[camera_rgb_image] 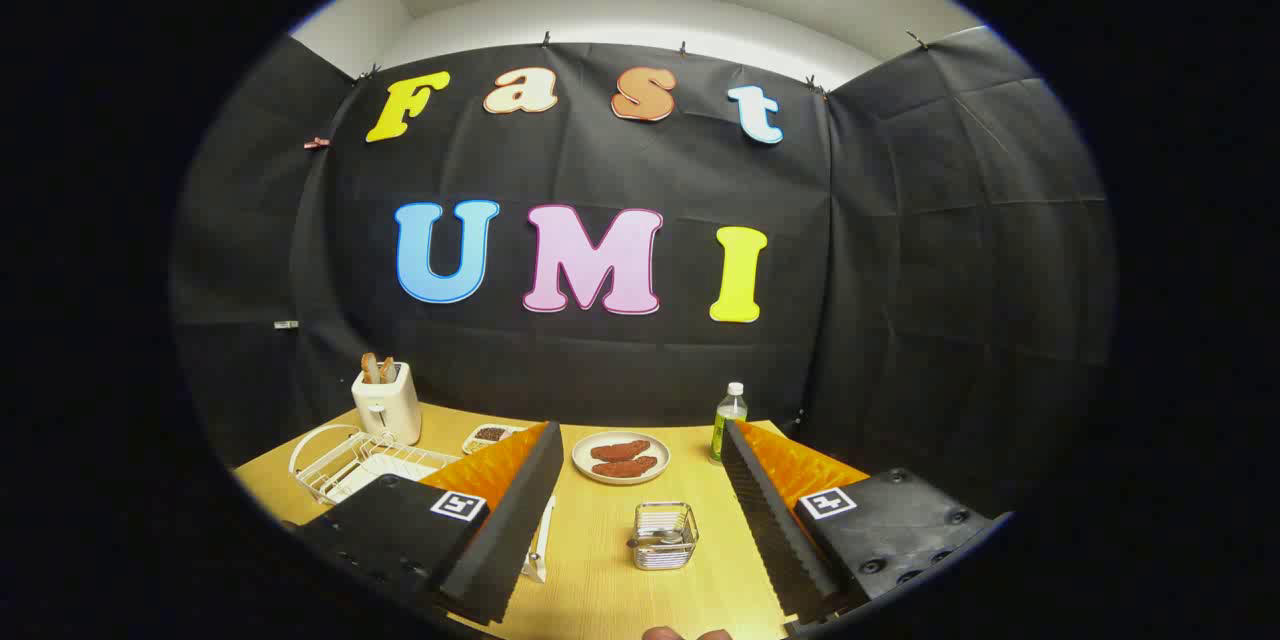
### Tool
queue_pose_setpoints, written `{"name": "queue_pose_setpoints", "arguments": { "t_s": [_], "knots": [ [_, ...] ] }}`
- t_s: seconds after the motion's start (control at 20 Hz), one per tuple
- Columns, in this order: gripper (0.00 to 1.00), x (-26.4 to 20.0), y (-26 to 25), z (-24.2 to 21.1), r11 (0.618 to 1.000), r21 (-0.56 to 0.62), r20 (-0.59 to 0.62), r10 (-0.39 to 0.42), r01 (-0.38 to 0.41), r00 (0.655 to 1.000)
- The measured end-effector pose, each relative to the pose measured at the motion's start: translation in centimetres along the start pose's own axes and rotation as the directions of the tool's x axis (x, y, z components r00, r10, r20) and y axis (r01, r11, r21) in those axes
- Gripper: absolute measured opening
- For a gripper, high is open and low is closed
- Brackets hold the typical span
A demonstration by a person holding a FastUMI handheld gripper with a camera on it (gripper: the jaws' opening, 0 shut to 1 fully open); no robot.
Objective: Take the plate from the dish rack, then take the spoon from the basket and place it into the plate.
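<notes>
Gripper view: the gripper [640, 510] hung above a wooden table [600, 580] in the lower middle of the frame, its two fingers spread wide and grasping nothing.
Jaws: released, with bare table and a small basket between them.
Basket: a small wire basket [664, 536] stood on the table at lower centre, between the fingers and nearer the right one; a metal piece that looked like the spoon [660, 540] lay inside it, though the detail was too small to be sure.
Dish rack: a white wire dish rack [345, 460] sat at the lower left of the frame, beyond the left finger; something white and flat rested in it, and whether that was the plate could not be told.
Round plate: a pale plate [621, 458] stood at centre, beyond the basket, holding two reddish-brown pieces of food [622, 458].
Small tray: a little white dish [490, 436] with dark bits in it lay just behind the tip of the left finger.
Toaster: a white toaster [387, 404] stood behind the rack at left, two slices of toast [377, 368] upright in its slots.
Bottle: a green bottle [729, 420] with a white cap stood upright at the back of the table, just beyond the tip of the right finger.
White strip: a thin white object [541, 540] lay on the table beside the inner edge of the left finger.
</notes>
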State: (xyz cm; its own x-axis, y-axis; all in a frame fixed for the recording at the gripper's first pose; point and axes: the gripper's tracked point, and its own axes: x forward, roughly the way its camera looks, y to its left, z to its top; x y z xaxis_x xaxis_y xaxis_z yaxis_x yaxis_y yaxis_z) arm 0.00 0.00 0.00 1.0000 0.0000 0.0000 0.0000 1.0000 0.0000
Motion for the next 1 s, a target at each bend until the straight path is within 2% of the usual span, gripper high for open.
{"name": "queue_pose_setpoints", "arguments": {
  "t_s": [1.0],
  "knots": [
    [0.97,0.7,3.7,-1.4,0.998,-0.008,-0.049,0.062,-0.063,0.997]
  ]
}}
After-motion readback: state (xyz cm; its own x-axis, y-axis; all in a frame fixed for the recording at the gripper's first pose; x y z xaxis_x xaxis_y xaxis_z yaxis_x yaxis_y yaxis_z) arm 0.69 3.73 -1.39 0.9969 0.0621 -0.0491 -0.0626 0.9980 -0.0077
